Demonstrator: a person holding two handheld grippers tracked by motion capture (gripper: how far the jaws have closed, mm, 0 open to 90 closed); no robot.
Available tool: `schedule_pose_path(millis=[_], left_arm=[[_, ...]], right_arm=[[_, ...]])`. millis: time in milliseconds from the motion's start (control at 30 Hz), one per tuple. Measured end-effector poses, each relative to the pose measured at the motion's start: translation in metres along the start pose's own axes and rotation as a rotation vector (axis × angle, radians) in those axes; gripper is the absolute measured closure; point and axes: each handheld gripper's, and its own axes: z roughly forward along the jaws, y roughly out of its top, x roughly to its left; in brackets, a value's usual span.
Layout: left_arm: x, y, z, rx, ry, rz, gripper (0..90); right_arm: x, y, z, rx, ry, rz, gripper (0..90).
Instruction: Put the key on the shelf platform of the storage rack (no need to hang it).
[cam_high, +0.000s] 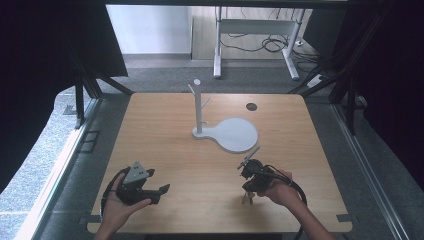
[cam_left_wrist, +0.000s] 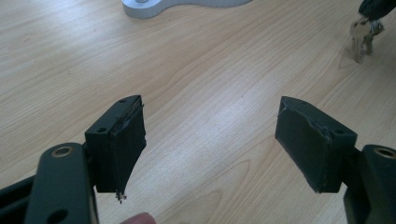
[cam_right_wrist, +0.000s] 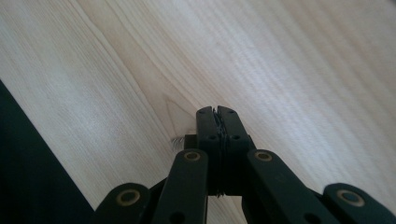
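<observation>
Nearest the high camera sit my two hands at the table's (cam_high: 165, 150) front edge, and from my right gripper (cam_high: 248, 194) hangs a bunch of keys (cam_high: 247, 196). I see them best in the left gripper view, top right: keys (cam_left_wrist: 362, 39) dangling from dark pads, blades down, tips at or just above the wood; I cannot tell whether they touch. So the long axis of the bunch runs roughly vertical, blades pointing at the tabletop, ring end up in the grip. In the right gripper view that gripper (cam_right_wrist: 217, 111) has its jaws pressed fully together, with only a thin sliver of something at the seam, which I judge to be the key ring.

My left gripper (cam_left_wrist: 210, 144) rests in the left hand (cam_high: 117, 202) with its jaws spread wide and nothing between them, well apart from the keys.

Farther out stands a white hook stand (cam_high: 199, 107) on its flat white base (cam_high: 235, 135), with a small dark disc (cam_high: 251, 106) beyond it.

I judge the work to be hanging the keys on that stand. The risk is the thin pinch: a swing of the loose blades could twist the ring out of the pads, or the blades could knock a peg and drop the bunch.
</observation>
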Motion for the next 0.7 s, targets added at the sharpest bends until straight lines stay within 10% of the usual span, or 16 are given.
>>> schedule_pose_path(millis=[700], left_arm=[[0.000,0.000,0.000,-0.001,-0.002,-0.002,24.5]], right_arm=[[-0.010,0.003,-0.043,-0.086,-0.035,0.010,88.7]])
